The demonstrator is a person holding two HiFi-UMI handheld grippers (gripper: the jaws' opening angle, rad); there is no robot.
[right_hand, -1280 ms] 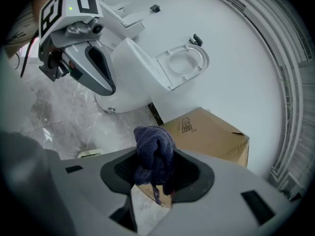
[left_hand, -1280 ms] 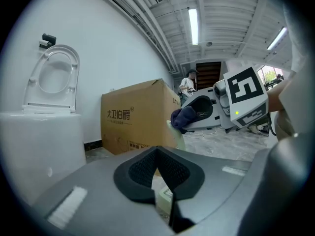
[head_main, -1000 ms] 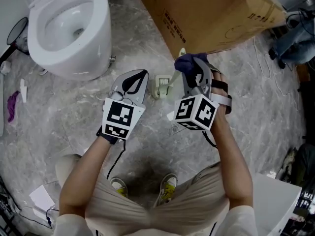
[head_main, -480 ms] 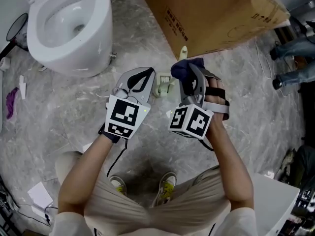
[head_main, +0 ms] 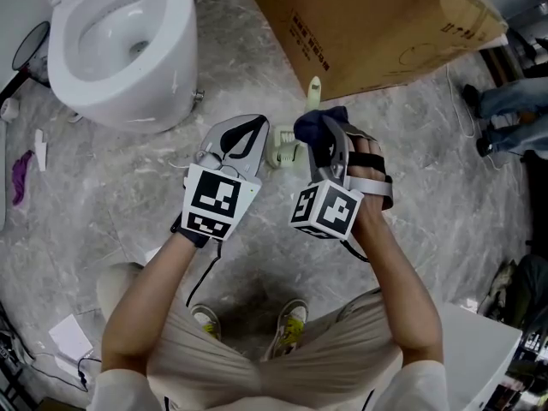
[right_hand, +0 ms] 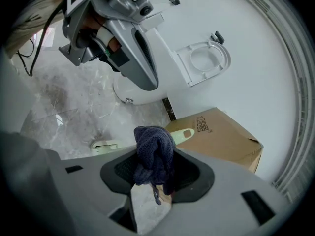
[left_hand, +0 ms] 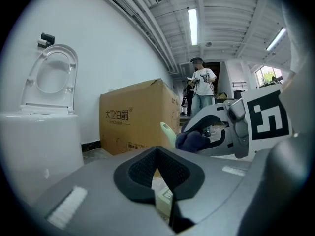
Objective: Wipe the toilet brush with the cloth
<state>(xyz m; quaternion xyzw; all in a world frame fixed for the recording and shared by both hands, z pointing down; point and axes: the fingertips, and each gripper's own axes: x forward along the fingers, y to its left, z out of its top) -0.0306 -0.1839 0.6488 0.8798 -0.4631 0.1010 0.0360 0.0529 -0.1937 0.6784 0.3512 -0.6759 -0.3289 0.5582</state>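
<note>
Navy cloth (right_hand: 153, 149) pinched in R tool (right_hand: 155, 177); L tool (left_hand: 160, 175) pressed together, empty | brush (head_main: 313, 92) in holder (head_main: 282, 150)

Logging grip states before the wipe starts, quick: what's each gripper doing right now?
Left gripper: shut, nothing held between its jaws.
Right gripper: shut on the dark blue cloth.

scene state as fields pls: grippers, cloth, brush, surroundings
left hand-held gripper: jaws together, empty
right hand-held gripper: shut on the dark blue cloth
toilet brush: pale green handle, standing in its holder on the floor
cloth vs brush: close to the handle; contact unclear
surroundings: white toilet, seat up; cardboard box behind
</note>
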